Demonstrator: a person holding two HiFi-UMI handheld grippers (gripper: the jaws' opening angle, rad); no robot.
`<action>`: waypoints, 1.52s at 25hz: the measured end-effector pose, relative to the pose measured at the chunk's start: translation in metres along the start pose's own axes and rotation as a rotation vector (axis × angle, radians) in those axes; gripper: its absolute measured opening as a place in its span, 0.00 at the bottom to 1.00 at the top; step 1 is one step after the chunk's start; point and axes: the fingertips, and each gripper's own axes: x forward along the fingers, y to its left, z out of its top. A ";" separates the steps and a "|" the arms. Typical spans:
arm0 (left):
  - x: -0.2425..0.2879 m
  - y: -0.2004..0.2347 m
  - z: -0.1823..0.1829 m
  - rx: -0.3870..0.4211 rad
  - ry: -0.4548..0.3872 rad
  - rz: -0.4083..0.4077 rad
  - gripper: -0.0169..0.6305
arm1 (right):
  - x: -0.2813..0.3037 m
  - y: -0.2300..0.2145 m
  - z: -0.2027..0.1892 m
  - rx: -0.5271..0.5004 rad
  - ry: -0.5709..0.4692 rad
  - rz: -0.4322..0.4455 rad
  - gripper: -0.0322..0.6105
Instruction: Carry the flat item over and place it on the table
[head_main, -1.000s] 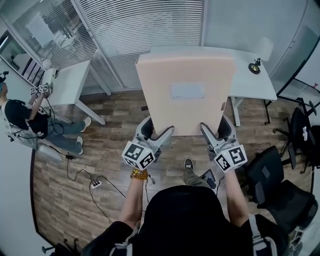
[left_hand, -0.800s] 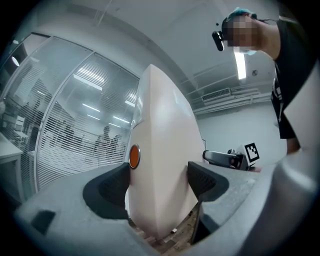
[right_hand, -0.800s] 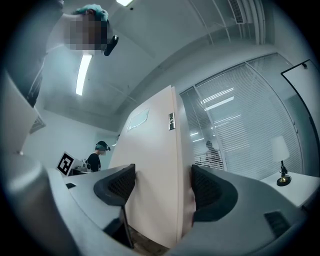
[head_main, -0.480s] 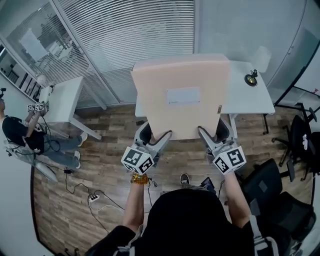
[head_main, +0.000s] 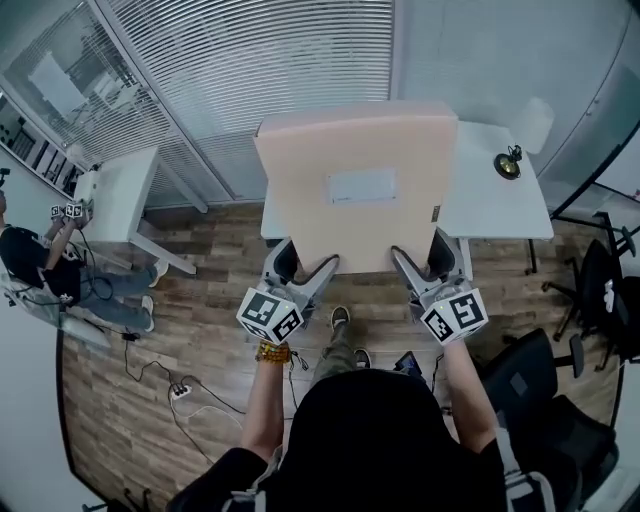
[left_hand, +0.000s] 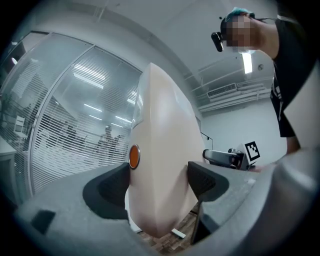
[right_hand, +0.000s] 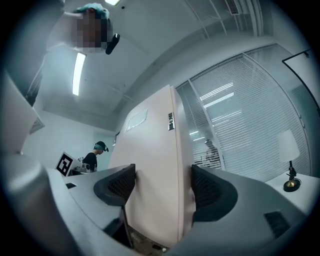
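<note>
Forearms reach forward from our body, roughly parallel, and the left gripper (head_main: 303, 266) and right gripper (head_main: 425, 258) sit level with each other above the wood floor. Each has its jaws drawn narrow onto the near edge of the flat item (head_main: 355, 185), one close to each corner. In both gripper views the pads (left_hand: 205, 180) press against its two faces.

The item is a pale peach panel with rounded edges and a small label (head_main: 362, 186) on the face turned to us. It is in the air, carried only by the two grips, and extends away from them. We judge it to be padded and light. It looks stiff enough to keep its shape from one edge, yet soft enough to dent under the pads, so wide-spaced holds near the corners seem right for stopping it twisting.

Beyond it stands the white table (head_main: 500, 205) with a small lamp (head_main: 509, 165) at its right. From the head view the panel covers the table's left part, and we cannot tell how high above it.
</note>
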 end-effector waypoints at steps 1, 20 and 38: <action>0.004 0.006 -0.001 -0.001 -0.001 0.001 0.59 | 0.006 -0.003 -0.001 -0.001 0.002 0.000 0.56; 0.089 0.123 -0.006 -0.050 0.001 0.024 0.59 | 0.135 -0.072 -0.031 0.028 0.040 -0.014 0.56; 0.151 0.182 -0.006 -0.065 0.024 -0.023 0.59 | 0.194 -0.119 -0.048 0.052 0.087 -0.063 0.56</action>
